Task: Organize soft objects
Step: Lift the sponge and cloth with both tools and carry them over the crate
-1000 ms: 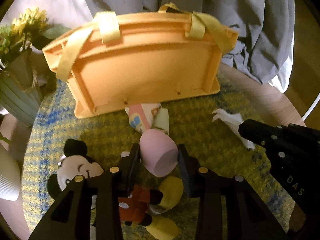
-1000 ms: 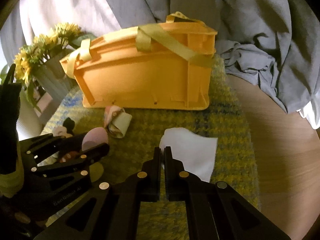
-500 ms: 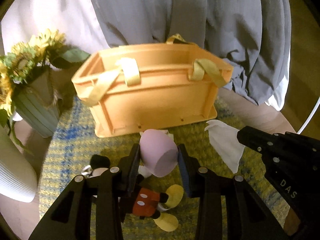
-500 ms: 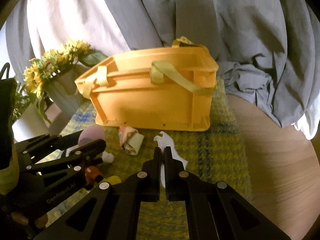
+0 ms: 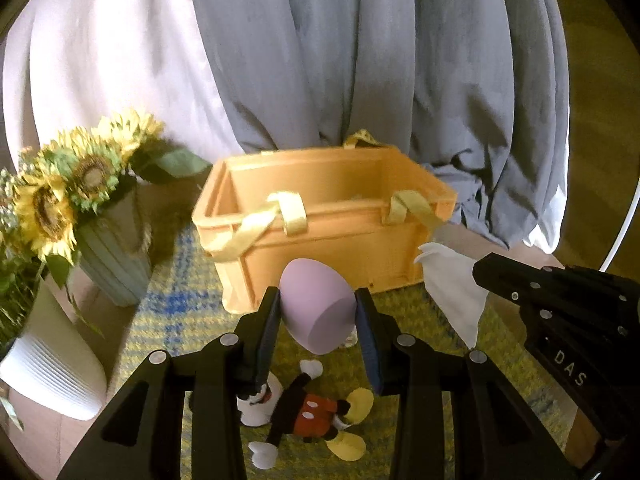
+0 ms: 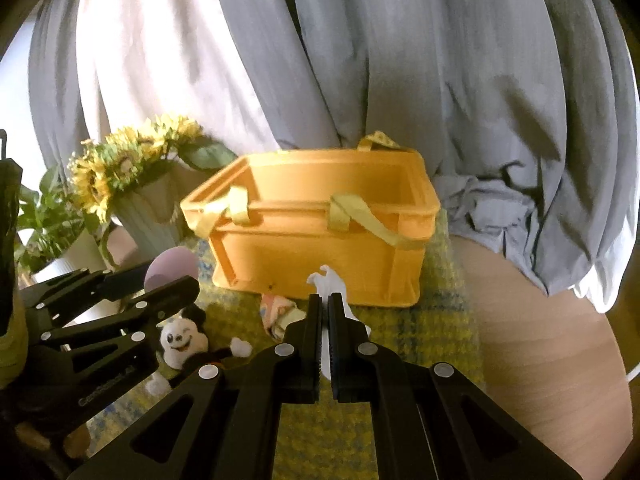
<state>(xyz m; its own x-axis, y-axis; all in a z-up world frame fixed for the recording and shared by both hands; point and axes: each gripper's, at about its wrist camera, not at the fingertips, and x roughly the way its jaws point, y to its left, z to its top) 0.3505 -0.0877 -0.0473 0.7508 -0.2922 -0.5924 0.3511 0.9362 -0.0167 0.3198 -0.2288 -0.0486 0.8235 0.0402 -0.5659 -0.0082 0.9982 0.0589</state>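
Both grippers have risen off the mat: the left gripper (image 5: 316, 316) pinches the purple ball (image 5: 316, 312) at frame centre, the right gripper (image 6: 325, 320) clamps the white cloth (image 6: 332, 284). The orange basket (image 5: 320, 216), now seen open-topped above, likely receives them next.

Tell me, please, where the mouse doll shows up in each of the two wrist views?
Left wrist view: the mouse doll lies low at centre on the yellow mat, partly behind the left gripper.
Right wrist view: the mouse doll lies low at left, beside that gripper.
Shared landmark: the orange basket stands beyond it in both.
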